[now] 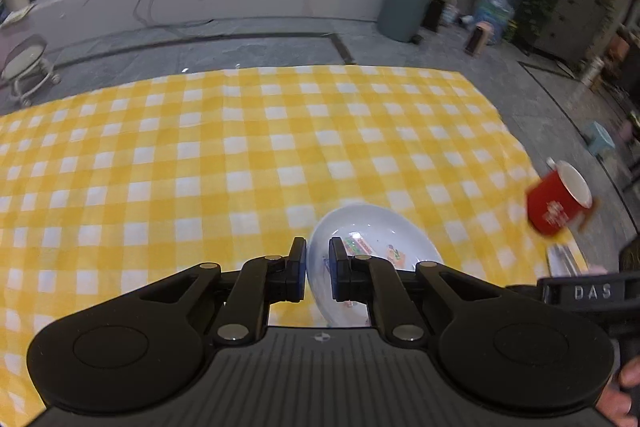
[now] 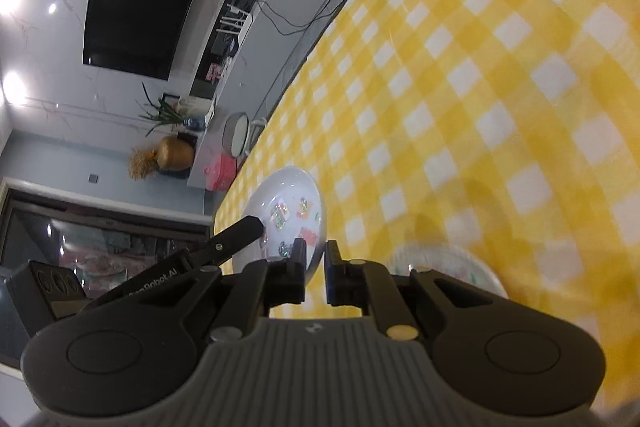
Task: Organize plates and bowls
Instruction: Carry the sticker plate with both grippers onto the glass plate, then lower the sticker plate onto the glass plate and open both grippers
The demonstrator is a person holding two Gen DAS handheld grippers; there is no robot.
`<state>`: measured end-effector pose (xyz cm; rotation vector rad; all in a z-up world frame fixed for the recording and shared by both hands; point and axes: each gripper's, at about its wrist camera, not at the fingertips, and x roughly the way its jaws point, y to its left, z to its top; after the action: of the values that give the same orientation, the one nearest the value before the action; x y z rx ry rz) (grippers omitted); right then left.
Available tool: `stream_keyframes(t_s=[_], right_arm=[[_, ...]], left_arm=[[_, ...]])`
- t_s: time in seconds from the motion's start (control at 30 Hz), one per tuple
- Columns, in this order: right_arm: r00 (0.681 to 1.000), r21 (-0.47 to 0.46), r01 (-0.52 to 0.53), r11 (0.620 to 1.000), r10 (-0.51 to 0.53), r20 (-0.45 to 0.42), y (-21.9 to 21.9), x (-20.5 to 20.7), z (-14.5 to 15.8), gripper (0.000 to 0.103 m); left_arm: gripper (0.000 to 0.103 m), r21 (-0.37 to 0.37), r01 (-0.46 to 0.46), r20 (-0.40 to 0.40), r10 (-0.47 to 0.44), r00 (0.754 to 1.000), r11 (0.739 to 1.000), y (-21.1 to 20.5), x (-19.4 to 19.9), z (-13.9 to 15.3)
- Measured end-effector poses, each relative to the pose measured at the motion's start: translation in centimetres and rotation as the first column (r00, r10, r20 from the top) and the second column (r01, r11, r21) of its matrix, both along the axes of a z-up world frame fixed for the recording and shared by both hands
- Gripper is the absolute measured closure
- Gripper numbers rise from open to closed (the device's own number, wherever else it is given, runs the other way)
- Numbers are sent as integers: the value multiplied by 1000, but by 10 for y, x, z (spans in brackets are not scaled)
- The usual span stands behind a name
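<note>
The white printed plate point(image 1: 372, 247) is clamped by its rim in the left gripper point(image 1: 318, 267), tilted, its face spreading toward two o'clock above the yellow checked tablecloth point(image 1: 240, 155). The right gripper point(image 2: 316, 273) has its fingers together, apparently empty, the plate at its eleven o'clock; a second, blurred plate point(image 2: 448, 263) sits at its three o'clock, nearer that hand.

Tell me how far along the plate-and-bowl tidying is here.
Done: no stack visible yet. In hand: the left gripper has its jaws shut on the rim of the white printed bowl, tilted above the checked cloth. Left: a blurred patterned dish beside the right gripper, shut and seemingly empty, is unplaced.
</note>
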<state>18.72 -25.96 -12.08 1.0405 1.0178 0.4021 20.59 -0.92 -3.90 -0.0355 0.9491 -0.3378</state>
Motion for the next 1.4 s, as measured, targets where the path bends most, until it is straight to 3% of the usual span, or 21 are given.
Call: stream_keyframes(t_s=[0.17, 0.53, 0.83, 1.0, 1.23, 1.4], right_arm=[[999, 21, -21, 1000, 22, -26, -2, -34, -6, 95], [999, 53, -6, 999, 9, -46, -9, -73, -30, 94], [996, 49, -12, 999, 16, -88, -10, -72, -50, 91], [991, 42, -12, 999, 17, -135, -8, -69, -68, 91], [986, 27, -24, 999, 28, -167, -2, -62, -81, 88], [985, 9, -35, 999, 36, -167, 2, -58, -85, 89]], left_arm=[[91, -17, 11, -13, -11, 1000, 1000, -4, -26, -3], [90, 94, 92, -7, -91, 996, 991, -30, -61, -19], [88, 87, 100, -108, -90, 990, 991, -29, -49, -49], [87, 123, 128, -147, -109, 983, 984, -37, -42, -70], [85, 128, 107, -228, -76, 971, 986, -29, -30, -92], [82, 181, 146, -200, -109, 974, 973, -33, -32, -100]])
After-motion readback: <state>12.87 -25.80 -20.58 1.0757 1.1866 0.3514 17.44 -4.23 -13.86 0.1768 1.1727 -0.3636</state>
